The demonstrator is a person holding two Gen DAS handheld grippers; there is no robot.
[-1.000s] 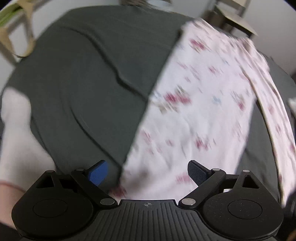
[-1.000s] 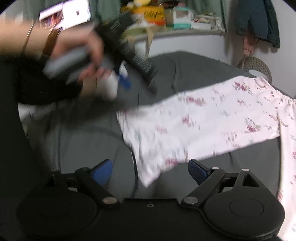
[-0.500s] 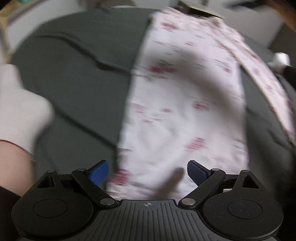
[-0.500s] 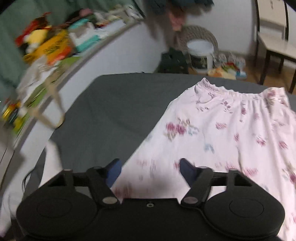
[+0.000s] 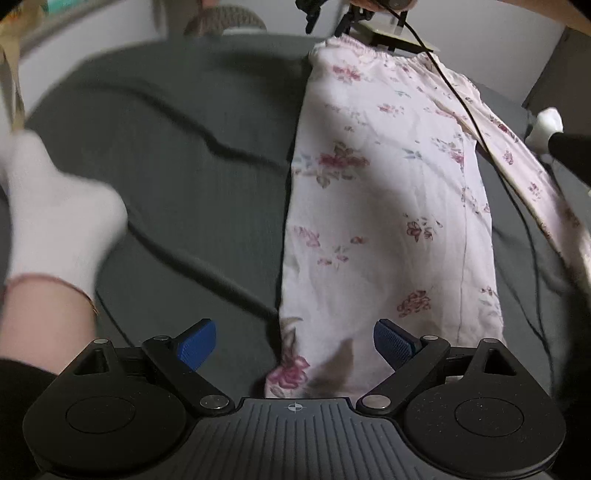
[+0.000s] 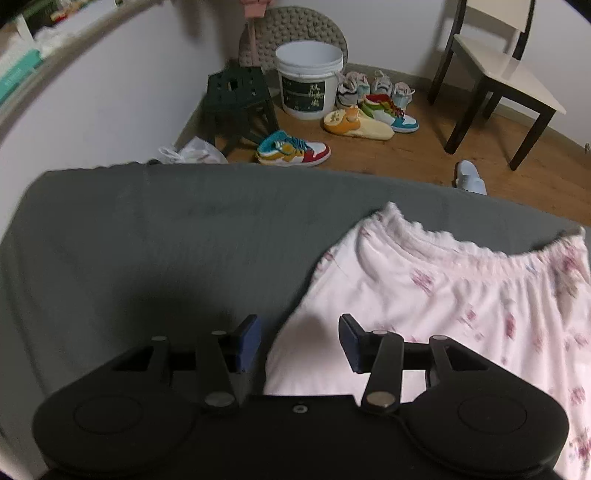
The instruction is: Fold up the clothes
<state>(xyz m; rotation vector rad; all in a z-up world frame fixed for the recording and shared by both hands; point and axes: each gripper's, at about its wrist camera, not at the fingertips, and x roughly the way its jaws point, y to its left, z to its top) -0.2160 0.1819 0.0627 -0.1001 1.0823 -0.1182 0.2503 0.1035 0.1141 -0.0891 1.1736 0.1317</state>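
Pink floral pyjama trousers (image 5: pixel 388 206) lie spread on a dark grey bed cover (image 5: pixel 184 147). My left gripper (image 5: pixel 294 344) hovers open over the hem of one trouser leg, its blue pads on either side of the cloth's corner. At the other end, my right gripper (image 6: pixel 300 341) stands open just above the left edge of the trousers (image 6: pixel 424 306), below the gathered waistband (image 6: pixel 454 245). In the left wrist view the right gripper (image 5: pixel 325 14) shows small at the top, over the waistband. Neither gripper holds cloth.
A person's foot in a white sock (image 5: pixel 55 214) rests on the cover at left; another sock (image 5: pixel 546 125) is at right. A black cable (image 5: pixel 469 114) crosses the trousers. Beyond the bed: a white bucket (image 6: pixel 308 79), a green stool (image 6: pixel 236 99), several shoes (image 6: pixel 291 149), a chair (image 6: pixel 495 70).
The right gripper travelled from the hem end up to the waistband end. The left gripper settled over the leg hem, with the trousers now running straight away from it.
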